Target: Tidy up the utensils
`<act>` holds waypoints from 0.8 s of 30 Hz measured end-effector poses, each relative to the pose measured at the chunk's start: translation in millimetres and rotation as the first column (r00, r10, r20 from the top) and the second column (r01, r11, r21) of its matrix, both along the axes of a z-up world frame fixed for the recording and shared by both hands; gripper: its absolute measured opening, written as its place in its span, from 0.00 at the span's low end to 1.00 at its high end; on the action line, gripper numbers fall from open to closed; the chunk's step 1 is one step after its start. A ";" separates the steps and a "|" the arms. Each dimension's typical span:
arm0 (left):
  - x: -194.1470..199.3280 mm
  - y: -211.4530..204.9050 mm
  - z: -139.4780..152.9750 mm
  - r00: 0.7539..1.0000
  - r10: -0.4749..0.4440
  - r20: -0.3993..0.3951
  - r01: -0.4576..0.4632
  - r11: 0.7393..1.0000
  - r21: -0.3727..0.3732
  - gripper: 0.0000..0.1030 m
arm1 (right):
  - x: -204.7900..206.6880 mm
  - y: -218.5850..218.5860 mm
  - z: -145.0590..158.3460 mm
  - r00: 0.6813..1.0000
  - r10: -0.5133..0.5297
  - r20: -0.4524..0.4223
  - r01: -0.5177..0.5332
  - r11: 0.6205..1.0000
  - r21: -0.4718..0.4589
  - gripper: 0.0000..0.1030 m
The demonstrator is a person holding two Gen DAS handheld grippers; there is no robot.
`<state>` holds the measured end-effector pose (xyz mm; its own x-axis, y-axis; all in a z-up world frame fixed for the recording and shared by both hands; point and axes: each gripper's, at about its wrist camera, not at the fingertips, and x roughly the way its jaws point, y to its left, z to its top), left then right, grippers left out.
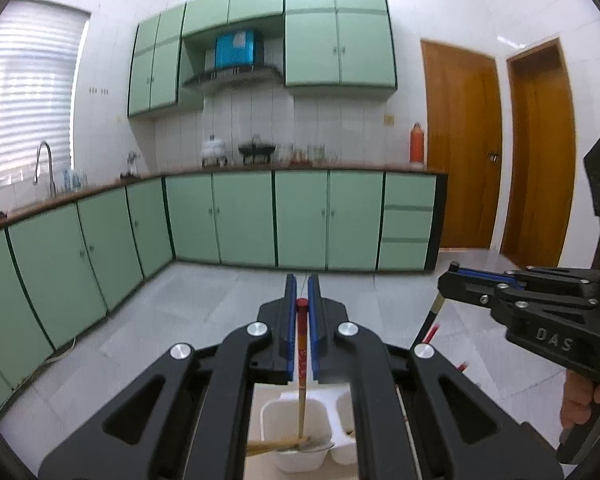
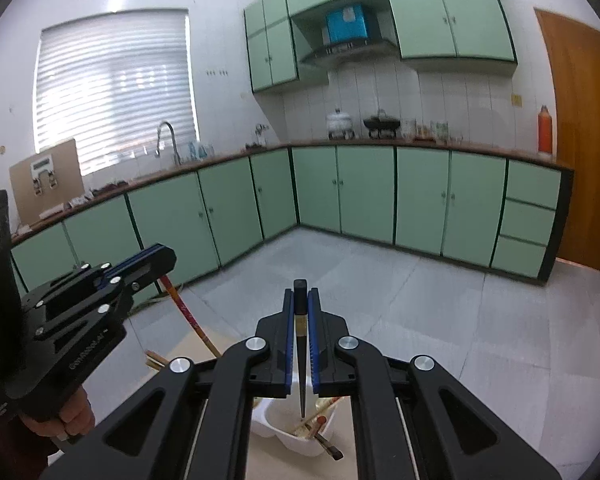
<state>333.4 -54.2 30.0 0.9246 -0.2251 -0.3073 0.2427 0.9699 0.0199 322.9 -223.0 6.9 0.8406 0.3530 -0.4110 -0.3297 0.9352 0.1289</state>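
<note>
Tool (image 1: 301,292) chopstick (image 1: 301,364) over utensil-filled holder (image 1: 296,460)

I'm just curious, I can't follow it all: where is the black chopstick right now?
In the right wrist view the black chopstick is clamped between the right gripper's blue pads, tip pointing down over the white container just below.
</note>
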 end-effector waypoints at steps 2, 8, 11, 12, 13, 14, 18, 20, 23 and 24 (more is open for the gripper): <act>10.9 3.6 -13.8 0.999 0.001 -0.051 -0.001 1.000 0.006 0.05 | 4.4 2.0 -10.2 1.000 0.010 -0.028 -0.010 1.000 -0.007 0.06; 26.8 23.6 -40.8 0.987 0.009 -0.159 -0.009 1.000 0.000 0.22 | -0.1 -0.3 -23.8 0.999 -0.002 -0.038 0.002 1.000 -0.016 0.11; 17.8 32.2 -36.7 0.989 0.011 -0.146 -0.014 1.000 -0.015 0.37 | -11.8 -7.6 -18.7 0.999 -0.032 0.002 0.032 0.999 -0.023 0.29; 12.3 35.8 -33.4 0.991 0.014 -0.134 -0.017 1.000 -0.022 0.45 | -19.5 -12.4 -15.8 0.999 -0.045 0.021 0.045 0.999 -0.014 0.34; 6.1 39.1 -29.6 0.993 0.022 -0.119 -0.026 0.999 -0.028 0.49 | -25.6 -14.6 -13.6 0.998 -0.053 0.032 0.053 0.999 -0.008 0.39; 0.0 40.7 -26.7 0.994 0.029 -0.105 -0.033 0.999 -0.033 0.55 | -32.9 -18.6 -11.2 0.997 -0.066 0.044 0.066 0.998 0.000 0.42; -29.9 47.5 -16.5 0.996 0.049 -0.069 -0.053 0.997 -0.053 0.76 | -63.7 -30.8 -4.9 0.989 -0.117 0.087 0.116 0.993 0.016 0.63; -46.9 49.7 -14.8 0.996 0.065 -0.060 -0.068 0.996 -0.055 0.83 | -79.3 -33.3 -4.5 0.985 -0.137 0.102 0.136 0.991 0.014 0.71; -71.9 50.0 -16.8 0.996 0.057 -0.067 -0.061 0.996 -0.067 0.86 | -102.1 -35.6 -7.1 0.980 -0.161 0.113 0.161 0.987 0.009 0.82; -80.6 50.4 -18.3 0.996 0.055 -0.068 -0.059 0.996 -0.067 0.87 | -110.0 -36.1 -9.2 0.980 -0.167 0.110 0.167 0.986 0.010 0.85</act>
<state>252.8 -3.8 11.7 0.9146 -0.1953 -0.3541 0.1854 0.9807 -0.0618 212.9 -259.1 -2.3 0.9279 0.2043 -0.3119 -0.1813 0.9782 0.1015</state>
